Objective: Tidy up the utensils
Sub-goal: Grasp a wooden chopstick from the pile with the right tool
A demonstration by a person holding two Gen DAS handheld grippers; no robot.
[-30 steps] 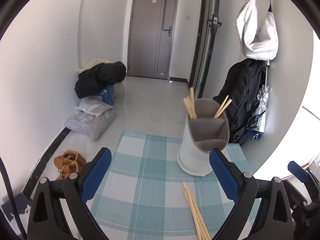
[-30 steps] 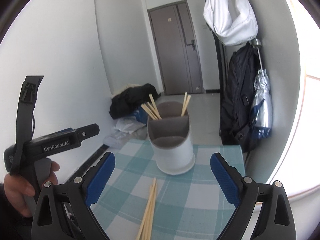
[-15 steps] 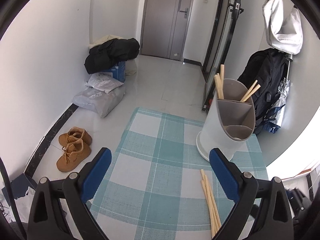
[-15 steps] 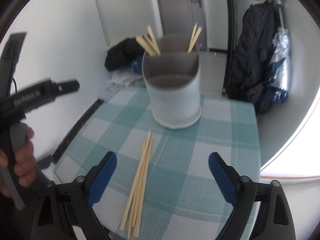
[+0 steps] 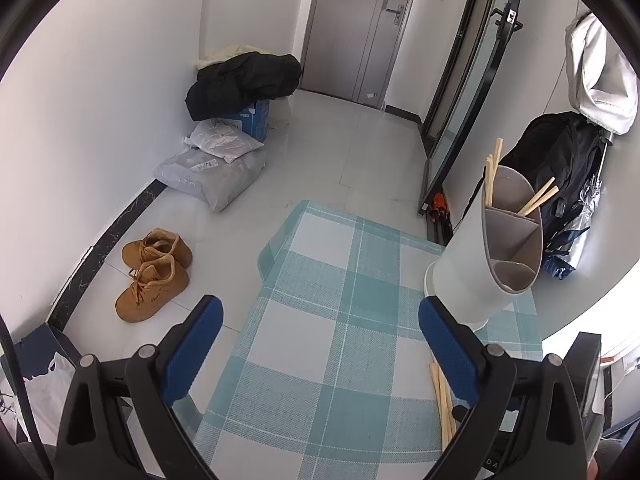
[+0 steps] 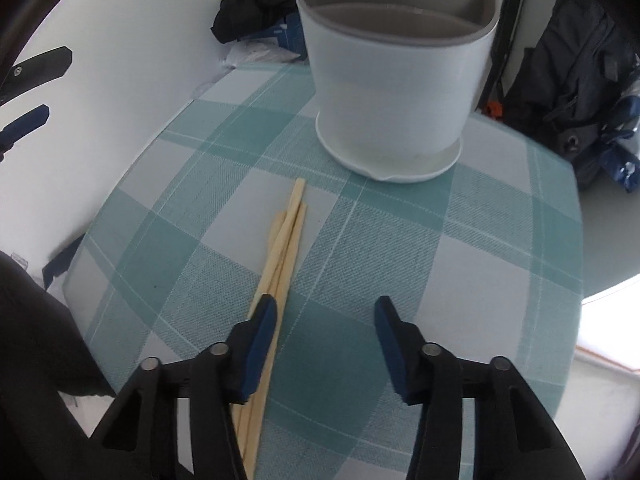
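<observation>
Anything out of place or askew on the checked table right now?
Yes: a loose bundle of chopsticks lies flat on the tablecloth in front of the white utensil holder, while other chopsticks already stand inside it.

I saw bright daylight flooding in from the right, blown out white there. Fisheye bent both views' edges; the right wrist view looked slightly soft.

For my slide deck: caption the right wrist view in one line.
Right gripper, jaws just narrowed and nothing between them, above loose chopsticks on a checked tablecloth, before a white utensil holder.
</observation>
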